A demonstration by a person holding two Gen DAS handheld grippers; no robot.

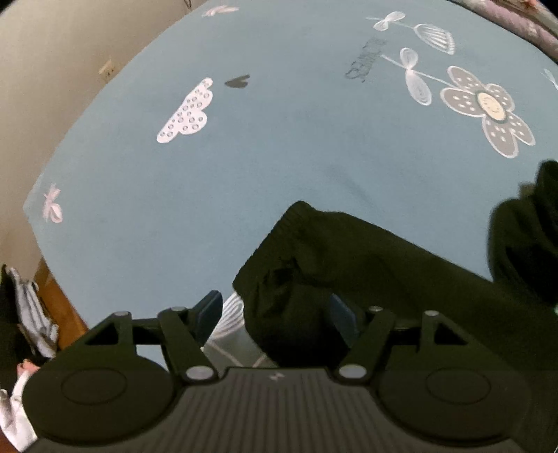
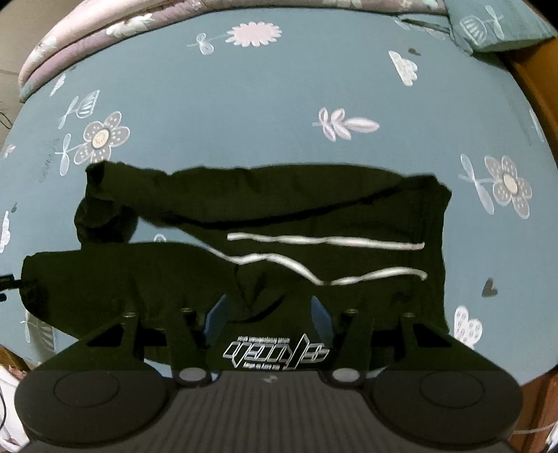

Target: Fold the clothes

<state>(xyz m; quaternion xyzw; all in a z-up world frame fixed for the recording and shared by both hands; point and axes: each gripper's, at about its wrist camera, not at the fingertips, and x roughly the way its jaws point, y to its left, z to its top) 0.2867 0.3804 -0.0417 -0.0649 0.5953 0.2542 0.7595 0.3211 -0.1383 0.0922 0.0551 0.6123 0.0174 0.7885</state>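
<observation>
Black trousers (image 2: 279,202) lie flat across a blue flowered bedsheet (image 2: 261,104), legs pointing left and waist to the right. Two white drawstrings (image 2: 324,240) trail over the cloth. My right gripper (image 2: 268,317) is open low over the near edge of the trousers, by a white printed logo (image 2: 275,352). In the left wrist view, one trouser leg (image 1: 366,261) runs in from the right and its cuff end lies between the fingers of my left gripper (image 1: 275,313). That gripper is open, and the cloth partly covers its right pad (image 1: 343,319).
A folded pink-grey quilt (image 2: 87,31) lies along the far edge and a green pillow (image 2: 495,24) sits at the far right. The wooden bed frame (image 1: 59,306) shows at the left edge, with striped clothes (image 1: 31,313) beside it. The beige wall (image 1: 69,52) has a socket.
</observation>
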